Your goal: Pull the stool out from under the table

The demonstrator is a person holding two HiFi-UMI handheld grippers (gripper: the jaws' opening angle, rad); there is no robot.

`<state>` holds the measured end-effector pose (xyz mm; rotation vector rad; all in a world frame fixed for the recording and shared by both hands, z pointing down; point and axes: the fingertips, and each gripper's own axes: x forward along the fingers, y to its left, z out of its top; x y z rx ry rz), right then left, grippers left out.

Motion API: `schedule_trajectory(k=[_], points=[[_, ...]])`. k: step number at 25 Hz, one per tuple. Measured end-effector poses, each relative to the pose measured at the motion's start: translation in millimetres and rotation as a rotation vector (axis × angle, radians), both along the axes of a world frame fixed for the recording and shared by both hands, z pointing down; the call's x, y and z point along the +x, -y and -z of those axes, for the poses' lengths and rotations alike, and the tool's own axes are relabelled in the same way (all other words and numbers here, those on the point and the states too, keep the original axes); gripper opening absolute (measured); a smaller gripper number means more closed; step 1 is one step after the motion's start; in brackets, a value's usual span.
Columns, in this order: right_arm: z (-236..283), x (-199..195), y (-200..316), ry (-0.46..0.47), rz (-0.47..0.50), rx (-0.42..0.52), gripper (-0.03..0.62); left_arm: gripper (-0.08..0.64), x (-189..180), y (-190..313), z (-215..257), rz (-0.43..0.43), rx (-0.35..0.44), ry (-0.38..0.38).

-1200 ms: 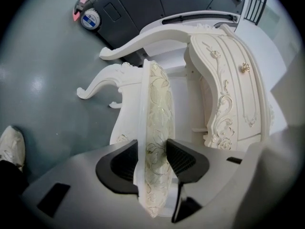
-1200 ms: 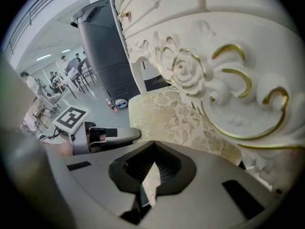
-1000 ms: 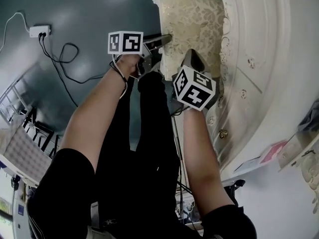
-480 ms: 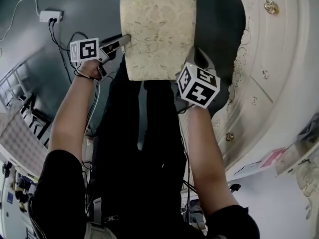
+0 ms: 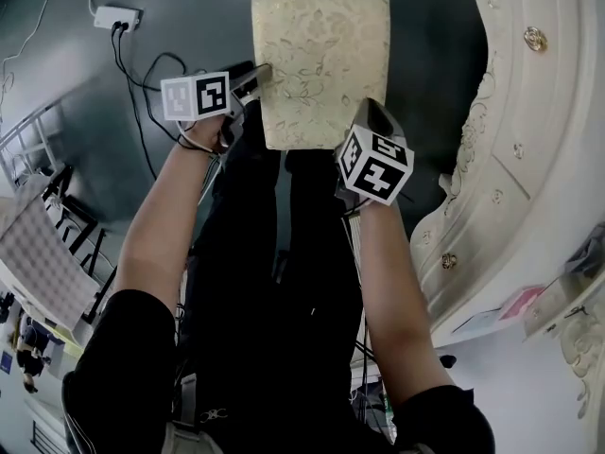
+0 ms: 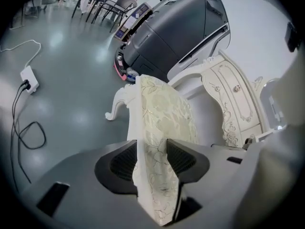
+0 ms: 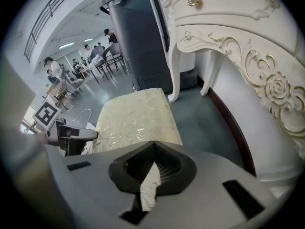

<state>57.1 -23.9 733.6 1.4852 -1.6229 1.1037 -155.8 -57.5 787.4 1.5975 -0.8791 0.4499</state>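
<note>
The stool (image 5: pixel 321 64) has a cream floral cushion and white carved legs, and it stands on the dark floor away from the white ornate table (image 5: pixel 529 159). My left gripper (image 5: pixel 260 76) is shut on the seat's left edge; the left gripper view shows the cushion (image 6: pixel 162 113) pinched between both pads at my left gripper (image 6: pixel 151 159). My right gripper (image 5: pixel 367 116) is shut on the seat's near right corner. In the right gripper view a fold of cushion fabric sits in my right gripper (image 7: pixel 153 168), with the stool (image 7: pixel 133 118) beyond it and the table (image 7: pixel 228 27) to the right.
A white power strip (image 5: pixel 118 17) with black cables lies on the floor at the upper left. A large dark grey machine (image 6: pixel 181 27) stands beyond the stool. Chairs and people are far back (image 7: pixel 90 56). The person's black-clad legs (image 5: pixel 274 282) are below the stool.
The stool has come out from beside the table and now stands apart from it on the open floor. Both grippers have stayed on its seat edges and moved with it.
</note>
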Motion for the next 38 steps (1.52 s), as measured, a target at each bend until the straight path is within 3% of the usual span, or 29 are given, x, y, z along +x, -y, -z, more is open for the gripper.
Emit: schedule_trajectory(k=[2, 4, 5, 6, 8, 12, 16, 22, 26, 29, 33, 38], points=[[2, -11, 2, 0.001, 0.024, 0.001, 0.003, 0.195, -1, 2, 3, 0.000, 0.017, 0.059], [12, -21, 5, 0.009, 0.042, 0.008, 0.003, 0.175, -13, 2, 11, -0.015, 0.045, 0.197], [19, -25, 7, 0.012, 0.052, 0.012, 0.003, 0.068, -22, 2, 16, -0.026, 0.059, 0.285], [28, -28, 9, 0.012, 0.064, 0.016, 0.003, 0.005, -28, 2, 23, -0.042, 0.074, 0.357], [51, -32, 15, 0.010, 0.088, 0.031, 0.003, 0.005, -27, 2, 43, -0.086, 0.098, 0.411], [122, -37, 32, 0.018, 0.124, 0.091, 0.003, 0.005, -2, 13, 119, -0.145, 0.158, 0.423], [211, -29, 36, 0.049, 0.094, 0.156, 0.003, 0.005, 34, 19, 226, -0.162, 0.238, 0.438], [344, 3, 50, 0.127, -0.057, 0.351, 0.003, 0.005, 88, 36, 389, -0.193, 0.460, 0.428], [431, 29, 61, 0.098, -0.089, 0.556, 0.003, 0.005, 119, 45, 475, -0.228, 0.629, 0.396], [495, 49, 66, 0.074, -0.134, 0.719, 0.003, 0.005, 138, 53, 530, -0.248, 0.741, 0.368], [559, 67, 65, 0.037, -0.180, 0.865, 0.003, 0.005, 166, 66, 591, -0.284, 0.867, 0.313], [619, 81, 47, -0.023, -0.209, 0.993, 0.003, 0.005, 202, 56, 636, -0.368, 0.949, 0.241]])
